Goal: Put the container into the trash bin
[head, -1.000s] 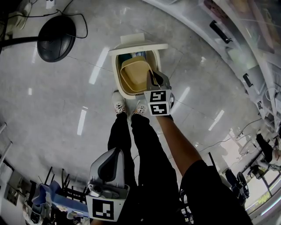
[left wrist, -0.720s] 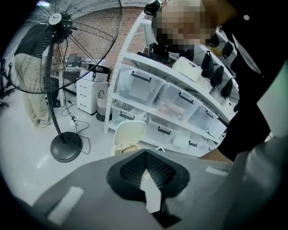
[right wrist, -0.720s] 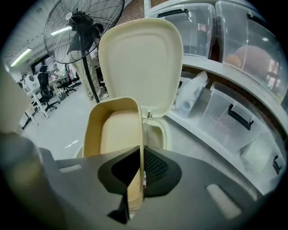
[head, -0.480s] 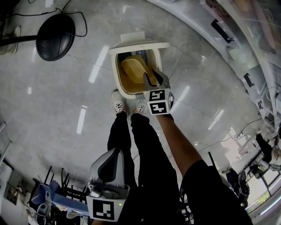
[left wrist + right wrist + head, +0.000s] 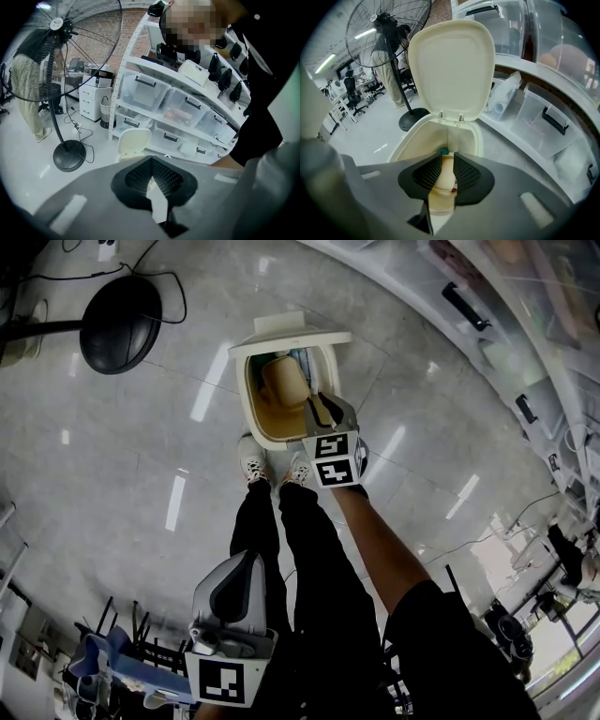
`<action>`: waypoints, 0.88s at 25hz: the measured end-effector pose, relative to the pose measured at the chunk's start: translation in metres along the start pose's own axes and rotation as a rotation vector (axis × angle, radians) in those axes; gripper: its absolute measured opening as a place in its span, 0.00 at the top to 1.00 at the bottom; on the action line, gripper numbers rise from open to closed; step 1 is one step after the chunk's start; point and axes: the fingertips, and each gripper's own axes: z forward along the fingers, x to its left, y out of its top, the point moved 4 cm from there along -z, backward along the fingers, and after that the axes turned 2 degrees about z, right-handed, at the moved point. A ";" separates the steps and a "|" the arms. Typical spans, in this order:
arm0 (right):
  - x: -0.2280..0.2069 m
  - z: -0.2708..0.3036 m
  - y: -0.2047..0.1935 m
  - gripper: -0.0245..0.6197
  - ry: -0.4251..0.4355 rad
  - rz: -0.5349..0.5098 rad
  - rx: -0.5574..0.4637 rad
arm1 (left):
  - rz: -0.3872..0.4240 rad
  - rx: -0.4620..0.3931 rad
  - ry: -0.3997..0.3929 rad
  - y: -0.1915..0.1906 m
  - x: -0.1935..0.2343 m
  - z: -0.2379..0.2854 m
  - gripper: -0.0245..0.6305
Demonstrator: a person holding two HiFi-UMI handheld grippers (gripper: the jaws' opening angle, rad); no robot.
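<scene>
Tan container (image 5: pixel 284 382) inside trash bin (image 5: pixel 242 390), beneath spread right gripper (image 5: pixel 446 171) | left gripper (image 5: pixel 151 174) pressed together

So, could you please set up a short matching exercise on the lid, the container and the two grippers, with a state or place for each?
Column one:
1. lid
2. container
3. left gripper
4. right gripper

Column two:
A. tongs apart, over the bin opening
B. tipped up, open
C. tongs together, nothing between them
D. down inside the trash bin

Pairs: 1-B, 2-D, 3-C, 4-A
</scene>
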 end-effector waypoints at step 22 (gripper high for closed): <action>0.016 -0.178 0.099 0.92 0.067 -0.019 -0.120 | 0.132 -0.148 -0.007 0.110 -0.038 -0.041 0.96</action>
